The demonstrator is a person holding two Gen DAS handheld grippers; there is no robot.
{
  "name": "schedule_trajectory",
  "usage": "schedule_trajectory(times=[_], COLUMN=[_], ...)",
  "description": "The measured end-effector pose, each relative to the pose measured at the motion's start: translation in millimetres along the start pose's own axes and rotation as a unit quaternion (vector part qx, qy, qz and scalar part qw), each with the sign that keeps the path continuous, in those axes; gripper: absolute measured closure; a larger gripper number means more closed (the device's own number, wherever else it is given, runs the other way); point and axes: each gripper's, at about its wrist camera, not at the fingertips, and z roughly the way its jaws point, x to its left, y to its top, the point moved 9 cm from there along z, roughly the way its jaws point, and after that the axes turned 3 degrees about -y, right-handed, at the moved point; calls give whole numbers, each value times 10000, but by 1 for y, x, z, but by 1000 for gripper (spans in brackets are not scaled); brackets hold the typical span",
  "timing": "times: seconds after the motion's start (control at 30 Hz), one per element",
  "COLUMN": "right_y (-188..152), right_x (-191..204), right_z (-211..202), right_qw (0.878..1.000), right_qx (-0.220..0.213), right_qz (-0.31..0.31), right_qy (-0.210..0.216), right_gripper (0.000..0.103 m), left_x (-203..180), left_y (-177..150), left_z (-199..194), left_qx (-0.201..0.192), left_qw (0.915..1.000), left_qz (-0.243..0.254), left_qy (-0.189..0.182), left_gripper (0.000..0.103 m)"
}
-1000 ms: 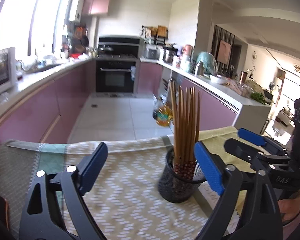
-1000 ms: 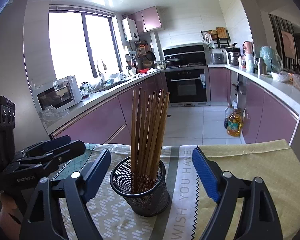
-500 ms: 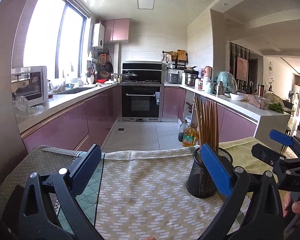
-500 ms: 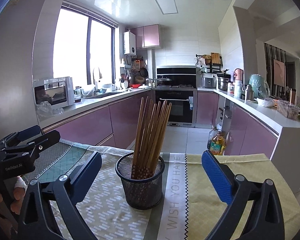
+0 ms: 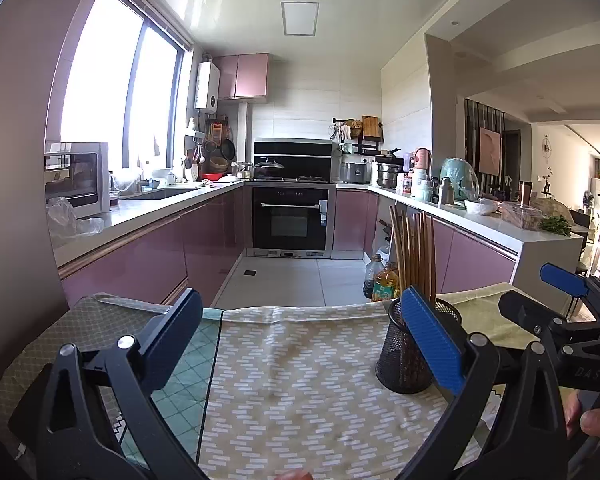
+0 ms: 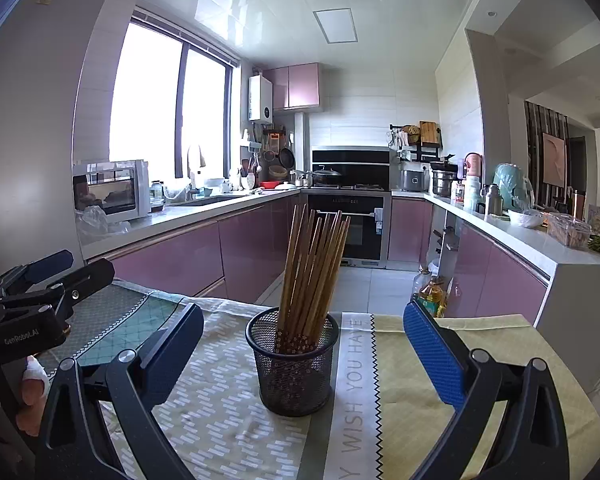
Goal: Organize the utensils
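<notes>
"WISH YOU HAVE" on tablecloth (image 6: 356, 364)

A white microwave (image 6: 110, 191) sits on the left counter; a black built-in oven (image 6: 350, 224) stands far; a yellow oil bottle (image 6: 432, 292) stands on the right floor.

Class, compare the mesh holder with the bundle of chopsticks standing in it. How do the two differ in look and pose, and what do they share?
The mesh holder is black, see-through wire; the chopsticks are solid brown wood. The holder is short and wide; the chopsticks are long, thin and rise well above its rim. The holder stands upright on the cloth; the chopsticks lean and fan apart. Both sit between the open fingers of the right gripper, untouched.
</notes>
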Motion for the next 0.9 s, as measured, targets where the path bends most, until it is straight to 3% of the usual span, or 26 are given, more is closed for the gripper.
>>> schedule_trajectory(times=[0.9], right_y=[-2], right_x=[5], right_z=[-2], right_qw=[9999], right_qx=[-68], right_qz=[80], right_qy=[26], right_gripper=[6], left_x=[-2], left_y=[2], left_z=[-10], left_qx=[-149], left_qw=[9999], left_qz=[34], left_qy=[-28], left_gripper=[5])
